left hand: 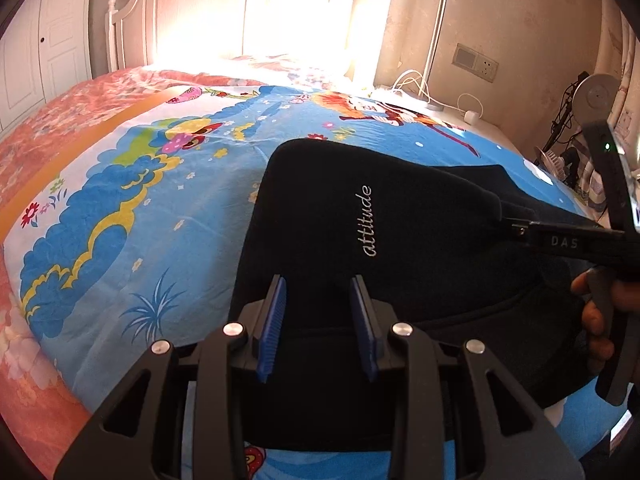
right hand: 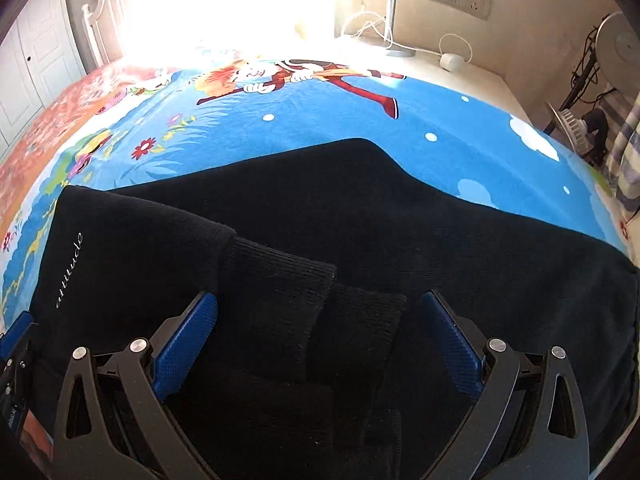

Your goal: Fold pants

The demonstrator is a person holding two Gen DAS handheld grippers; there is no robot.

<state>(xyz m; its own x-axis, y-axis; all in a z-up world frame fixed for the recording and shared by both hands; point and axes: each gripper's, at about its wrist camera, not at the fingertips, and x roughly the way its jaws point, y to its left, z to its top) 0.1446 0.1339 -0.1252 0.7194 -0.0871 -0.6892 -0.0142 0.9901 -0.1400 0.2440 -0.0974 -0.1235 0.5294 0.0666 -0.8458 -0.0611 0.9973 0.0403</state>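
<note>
- Found the pants [left hand: 340, 200] lying flat on the bed [left hand: 120, 208], partly folded, with one end laid back over the rest.
- Held the left gripper [left hand: 320, 284] just over the pants, fingers a little apart, gripping nothing.
- Held the right gripper [right hand: 318, 295] low over the cuffs [right hand: 280, 280], fingers wide apart, one on each side, pinching nothing.
- Might grab only the top layer of so many stacked layers, and so pull the fold crooked.
- Might miss one cuff, because of two cuffs not lined up.
- Might pinch the sheet [right hand: 400, 120] too, by dipping too deep into the soft bed.
- Looked soft and thick: black knit cloth with round corners, ribbed stretchy cuffs and a small white stitched word [left hand: 368, 222].
- Looked thin and smooth below: a bright cartoon sheet.
</note>
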